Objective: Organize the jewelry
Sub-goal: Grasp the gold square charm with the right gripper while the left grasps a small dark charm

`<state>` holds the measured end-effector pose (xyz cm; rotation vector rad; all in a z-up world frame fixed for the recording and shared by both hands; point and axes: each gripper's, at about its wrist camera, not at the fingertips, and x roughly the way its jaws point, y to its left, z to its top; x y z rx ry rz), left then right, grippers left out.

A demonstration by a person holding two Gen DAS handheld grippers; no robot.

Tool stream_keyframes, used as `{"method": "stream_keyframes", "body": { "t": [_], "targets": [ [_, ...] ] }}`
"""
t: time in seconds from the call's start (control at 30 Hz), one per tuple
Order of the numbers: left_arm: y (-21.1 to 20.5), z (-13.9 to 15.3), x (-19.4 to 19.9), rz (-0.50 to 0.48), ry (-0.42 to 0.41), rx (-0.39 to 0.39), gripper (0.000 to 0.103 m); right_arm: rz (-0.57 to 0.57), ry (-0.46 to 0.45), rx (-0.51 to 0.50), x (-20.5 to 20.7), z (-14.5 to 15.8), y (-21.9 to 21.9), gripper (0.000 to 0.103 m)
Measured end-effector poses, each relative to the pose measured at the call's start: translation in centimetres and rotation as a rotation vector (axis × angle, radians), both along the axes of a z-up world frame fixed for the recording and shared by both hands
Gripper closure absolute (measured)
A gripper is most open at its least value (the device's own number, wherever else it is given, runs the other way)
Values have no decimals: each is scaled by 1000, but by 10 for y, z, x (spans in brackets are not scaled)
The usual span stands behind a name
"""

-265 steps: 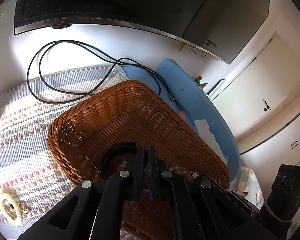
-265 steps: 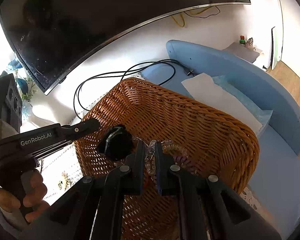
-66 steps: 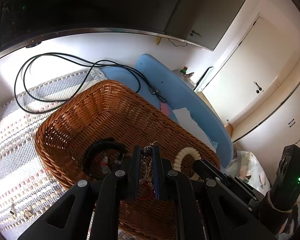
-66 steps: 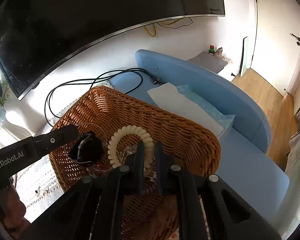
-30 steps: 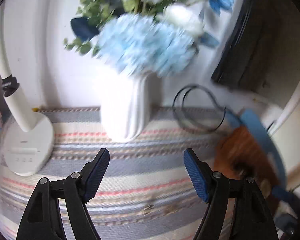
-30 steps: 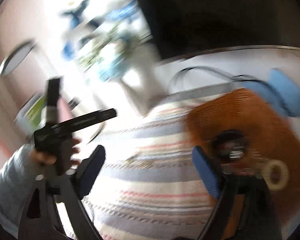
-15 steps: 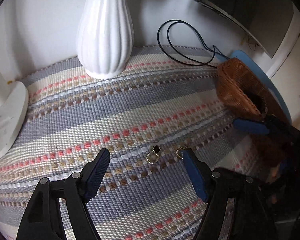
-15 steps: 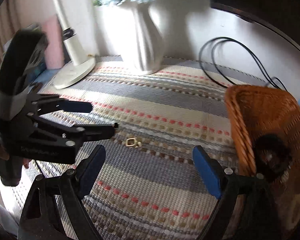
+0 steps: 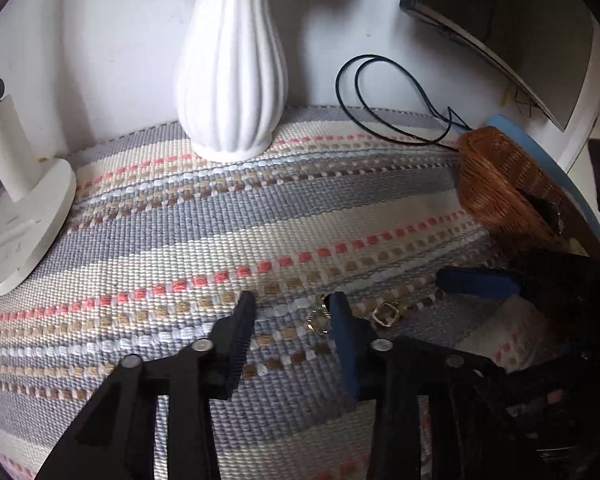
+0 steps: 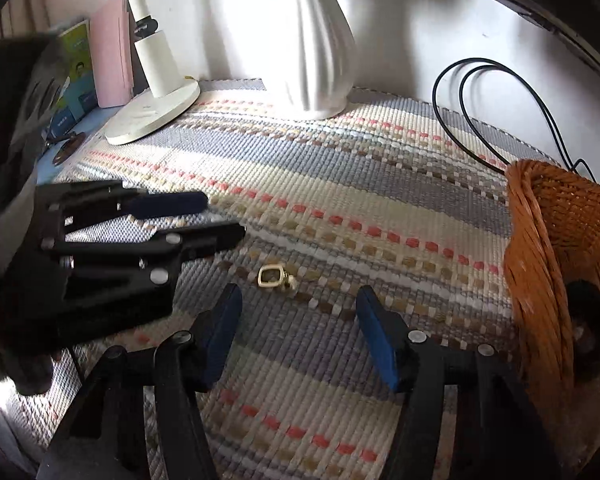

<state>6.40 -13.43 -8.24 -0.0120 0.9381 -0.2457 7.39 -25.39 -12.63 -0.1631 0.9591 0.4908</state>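
Two small gold earrings lie on the striped woven mat. One earring sits between my left gripper's fingers, close to the right one. The jaws are closing and the pads do not press on it. The other earring lies just outside that finger. In the right wrist view an earring lies just ahead of my right gripper, whose jaws are closing with nothing between them. The left gripper reaches in from the left there. The wicker basket holding jewelry stands at the right.
A white ribbed vase stands at the mat's far edge, and a white lamp base at the left. A looped black cable lies behind the basket, under a dark screen. Books lean at the far left.
Both grippers left the basket, swung left over the mat and sank towards the earrings. Their jaws, wide half a second ago, have narrowed, the left more than the right.
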Motion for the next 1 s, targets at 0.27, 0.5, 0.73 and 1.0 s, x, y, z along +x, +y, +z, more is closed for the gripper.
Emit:
{"method": "stream_keyframes", "body": {
  "t": [0.27,0.5,0.73,1.0],
  "targets": [
    [-7,-2,-3,-36,13,-40,101,53,-33,-66,-2,-3,16,75],
    [15,8,-13,27,8,-88,103,53,-62,9,-6,11,9,84],
    [28,23,-12,48,-4,-131,103,13,-120,90,-12,42,-7,84],
    [-5,9,-4,-22,26,-24,52,-64,-104,125,-13,49,-27,84]
  ]
}}
